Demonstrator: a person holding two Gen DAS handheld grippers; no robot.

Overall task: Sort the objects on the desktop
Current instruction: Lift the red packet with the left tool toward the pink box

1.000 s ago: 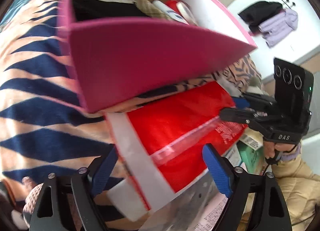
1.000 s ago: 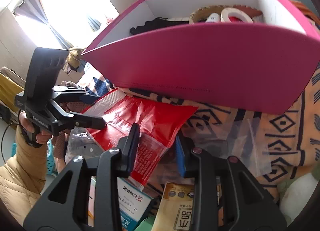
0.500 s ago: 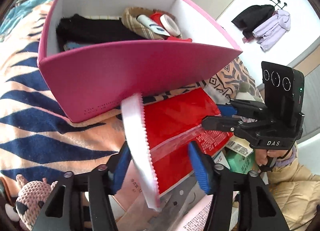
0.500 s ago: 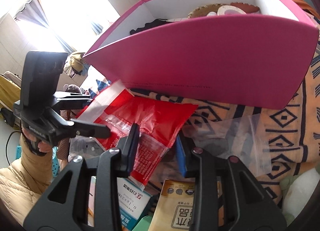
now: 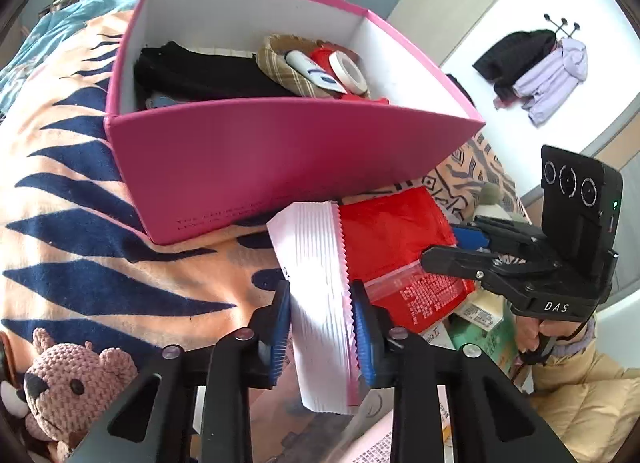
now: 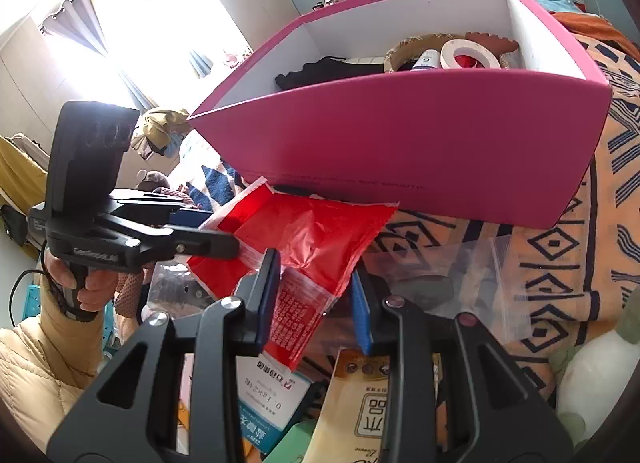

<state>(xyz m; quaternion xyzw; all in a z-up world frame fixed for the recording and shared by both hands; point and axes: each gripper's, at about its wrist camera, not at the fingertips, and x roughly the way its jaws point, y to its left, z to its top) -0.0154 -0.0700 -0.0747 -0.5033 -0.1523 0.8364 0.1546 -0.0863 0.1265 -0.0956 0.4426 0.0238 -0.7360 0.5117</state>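
The left gripper is clenched on the white serrated end of a crinkled red plastic pouch, blue pads pressing it from both sides. The right gripper has the pouch's printed corner between its fingers; whether they actually pinch it cannot be told. The pouch is held between the two grippers, just in front of an open pink cardboard box containing dark cloth, a tape roll and a tube, on a patterned orange-and-navy blanket.
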